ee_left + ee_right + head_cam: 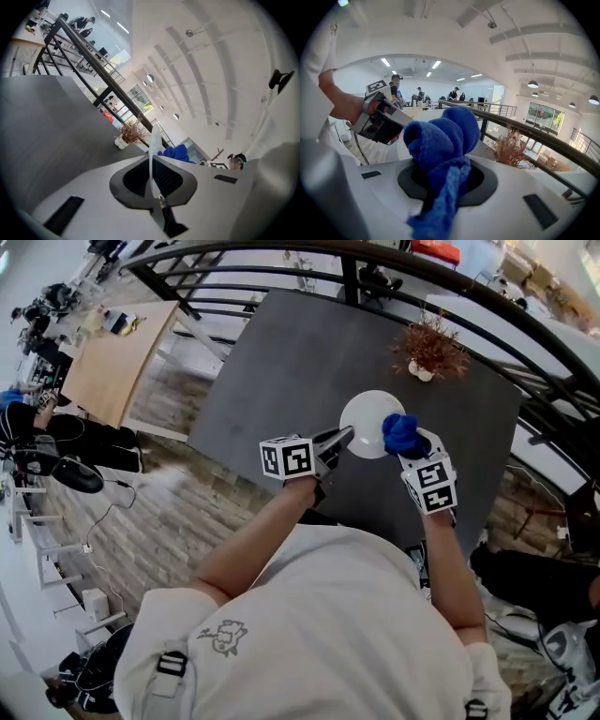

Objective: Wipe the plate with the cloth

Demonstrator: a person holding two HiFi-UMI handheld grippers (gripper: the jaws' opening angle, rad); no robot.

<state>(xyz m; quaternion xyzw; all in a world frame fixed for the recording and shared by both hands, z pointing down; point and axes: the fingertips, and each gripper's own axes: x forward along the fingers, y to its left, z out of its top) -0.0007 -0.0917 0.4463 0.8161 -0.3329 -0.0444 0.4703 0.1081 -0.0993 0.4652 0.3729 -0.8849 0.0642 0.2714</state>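
A white round plate (368, 424) is held up above the dark grey table (281, 362). My left gripper (345, 436) is shut on its left rim; in the left gripper view the plate (153, 159) stands edge-on between the jaws. My right gripper (412, 452) is shut on a bunched blue cloth (402, 433), which lies against the plate's right edge. The cloth (443, 140) fills the jaws in the right gripper view, with the left gripper (378, 121) beyond it at the left. The cloth (177, 153) also shows behind the plate in the left gripper view.
A small pot of dried brown twigs (430, 350) stands on the table beyond the plate. A black curved railing (394, 263) runs behind the table. A wooden table (112, 357) is at the far left. Cables and black gear (75, 474) lie on the wood floor to the left.
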